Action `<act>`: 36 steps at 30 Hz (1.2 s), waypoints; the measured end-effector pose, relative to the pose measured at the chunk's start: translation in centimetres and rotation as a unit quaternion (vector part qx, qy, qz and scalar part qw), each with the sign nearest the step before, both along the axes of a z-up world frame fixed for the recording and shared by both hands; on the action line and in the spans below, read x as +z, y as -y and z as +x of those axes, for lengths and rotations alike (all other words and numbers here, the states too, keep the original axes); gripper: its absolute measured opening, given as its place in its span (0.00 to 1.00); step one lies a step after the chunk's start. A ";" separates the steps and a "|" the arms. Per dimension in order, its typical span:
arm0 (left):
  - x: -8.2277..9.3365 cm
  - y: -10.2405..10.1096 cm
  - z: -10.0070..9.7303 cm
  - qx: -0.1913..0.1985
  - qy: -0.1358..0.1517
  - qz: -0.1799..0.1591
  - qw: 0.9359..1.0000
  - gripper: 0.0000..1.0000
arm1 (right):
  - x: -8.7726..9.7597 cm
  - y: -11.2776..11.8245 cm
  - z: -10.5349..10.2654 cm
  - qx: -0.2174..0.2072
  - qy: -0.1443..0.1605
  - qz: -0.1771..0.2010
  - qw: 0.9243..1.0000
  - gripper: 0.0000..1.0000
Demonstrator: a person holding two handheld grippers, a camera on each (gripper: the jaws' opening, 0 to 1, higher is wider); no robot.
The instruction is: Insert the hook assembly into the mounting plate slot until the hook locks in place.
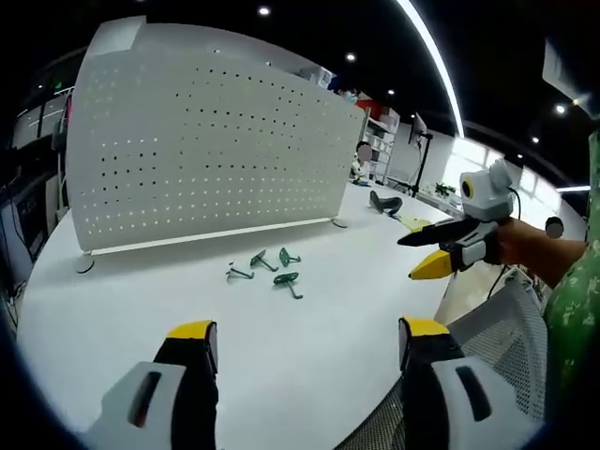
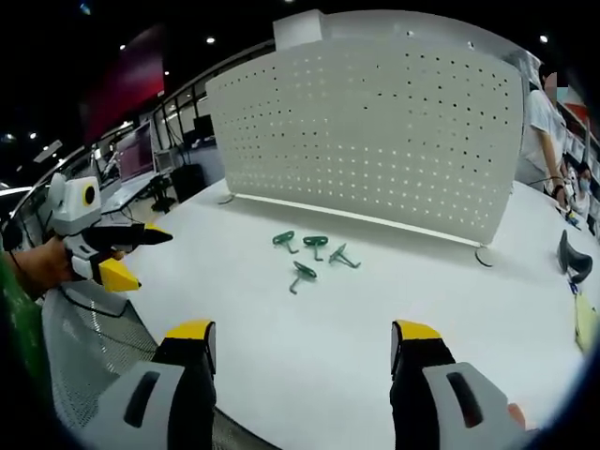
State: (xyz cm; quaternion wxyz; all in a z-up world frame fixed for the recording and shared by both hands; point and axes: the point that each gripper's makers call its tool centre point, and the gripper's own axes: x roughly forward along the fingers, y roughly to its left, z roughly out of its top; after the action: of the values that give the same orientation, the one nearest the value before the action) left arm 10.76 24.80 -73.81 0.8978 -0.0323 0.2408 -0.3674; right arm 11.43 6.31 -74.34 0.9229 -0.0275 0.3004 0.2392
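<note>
Lying loose on the white table (image 2: 356, 328), four small green hooks (image 2: 314, 253) sat at twelve o'clock, before the upright white perforated plate (image 2: 375, 131). Left gripper (image 1: 305, 342) and right gripper (image 2: 300, 342): jaws apart, empty.

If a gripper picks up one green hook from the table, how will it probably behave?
The green hooks look small and thin, so probably light and stiff. Lying flat on the smooth white table, one may slide when nudged rather than roll.
</note>
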 end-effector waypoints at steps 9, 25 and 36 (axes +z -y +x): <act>0.0 0.0 0.0 0.001 -0.001 -0.002 1.000 0.80 | 0.6 -0.6 1.3 0.004 0.006 0.000 1.000 0.74; -0.4 0.2 0.0 -0.004 -0.004 0.003 1.000 0.79 | 0.8 -1.9 3.9 0.024 0.019 0.003 1.000 0.63; -0.7 0.2 0.1 -0.005 -0.004 0.010 1.000 0.79 | -0.5 -3.2 6.5 0.050 0.014 -0.010 0.999 0.56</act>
State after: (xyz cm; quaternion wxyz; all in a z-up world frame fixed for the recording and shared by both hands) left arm 10.87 24.63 -74.50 0.8952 -0.0233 0.2482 -0.3694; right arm 17.95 9.53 -74.86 0.9138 -0.0553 0.2877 0.2814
